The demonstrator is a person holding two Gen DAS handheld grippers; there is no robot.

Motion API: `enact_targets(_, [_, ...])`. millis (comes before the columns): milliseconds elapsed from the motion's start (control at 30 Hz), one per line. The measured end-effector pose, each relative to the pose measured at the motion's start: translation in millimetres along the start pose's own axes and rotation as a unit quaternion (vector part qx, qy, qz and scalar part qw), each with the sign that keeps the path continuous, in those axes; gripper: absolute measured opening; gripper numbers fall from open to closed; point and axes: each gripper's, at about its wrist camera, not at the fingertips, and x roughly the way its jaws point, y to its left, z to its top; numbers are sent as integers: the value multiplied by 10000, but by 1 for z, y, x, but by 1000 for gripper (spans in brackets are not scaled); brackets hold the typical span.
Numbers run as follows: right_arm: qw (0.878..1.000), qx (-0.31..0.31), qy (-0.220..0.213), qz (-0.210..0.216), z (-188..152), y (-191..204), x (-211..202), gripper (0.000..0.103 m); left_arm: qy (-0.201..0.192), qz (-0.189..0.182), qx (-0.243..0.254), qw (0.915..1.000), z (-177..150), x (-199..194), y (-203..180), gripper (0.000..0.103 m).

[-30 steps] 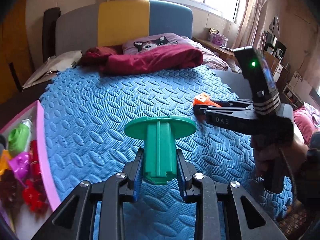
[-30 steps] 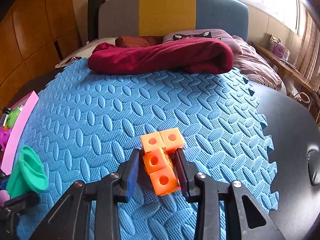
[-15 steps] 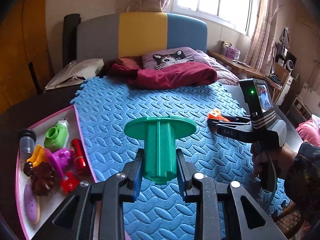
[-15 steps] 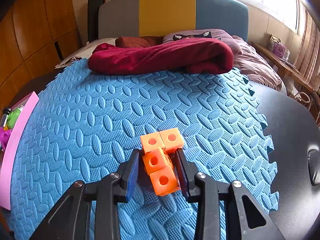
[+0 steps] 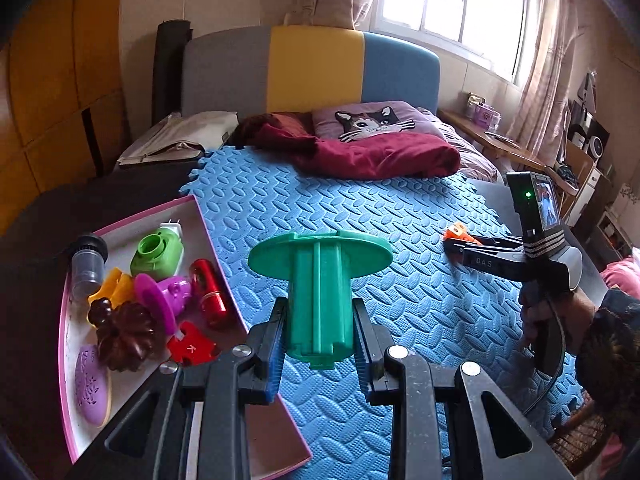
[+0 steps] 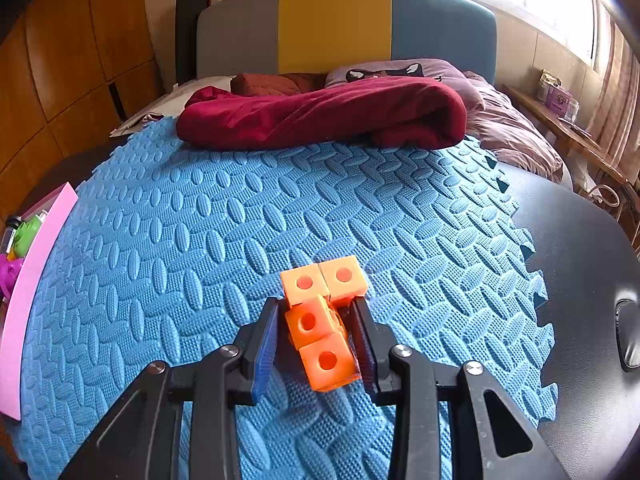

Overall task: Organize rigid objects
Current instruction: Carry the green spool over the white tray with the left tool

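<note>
My left gripper [image 5: 320,344] is shut on a green plastic spool [image 5: 320,284] and holds it above the blue foam mat [image 5: 360,216], beside the pink-rimmed tray [image 5: 208,236]. The tray holds several small toys, among them a green cup [image 5: 157,250] and a red cylinder [image 5: 210,294]. My right gripper [image 6: 316,340] is shut on a cluster of orange cubes [image 6: 320,316] low over the mat [image 6: 240,220]. The right gripper also shows in the left wrist view [image 5: 460,246], with the orange cubes [image 5: 456,233] at its tips.
A dark red blanket [image 6: 320,116] and a cat pillow [image 5: 372,120] lie at the mat's far end against a grey, yellow and blue headboard [image 6: 336,24]. Black tabletop [image 6: 580,260] borders the mat on the right. The tray's edge [image 6: 28,280] lies left.
The left gripper has pulled back and swung left with the spool, bringing the tray into full view. The right gripper has held still with the cubes.
</note>
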Motion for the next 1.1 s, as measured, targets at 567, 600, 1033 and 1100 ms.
enact_targets(567, [10000,3,0,1,0,0,0,36,25,118,-367,9993,-9,-14,39,30])
enact_targets(600, [10000,3,0,1,0,0,0,36,13,120,-425,9990,-9,-17,46,30])
enact_targets(1033, [10000,0,-1,-3,0,0,0,36,324,586,-1326,9889,-57,-54,136,30])
enact_targets(1100, [10000,3,-1,0,0,0,0,36,418,515,-1404,9879,-65,-52,136,30])
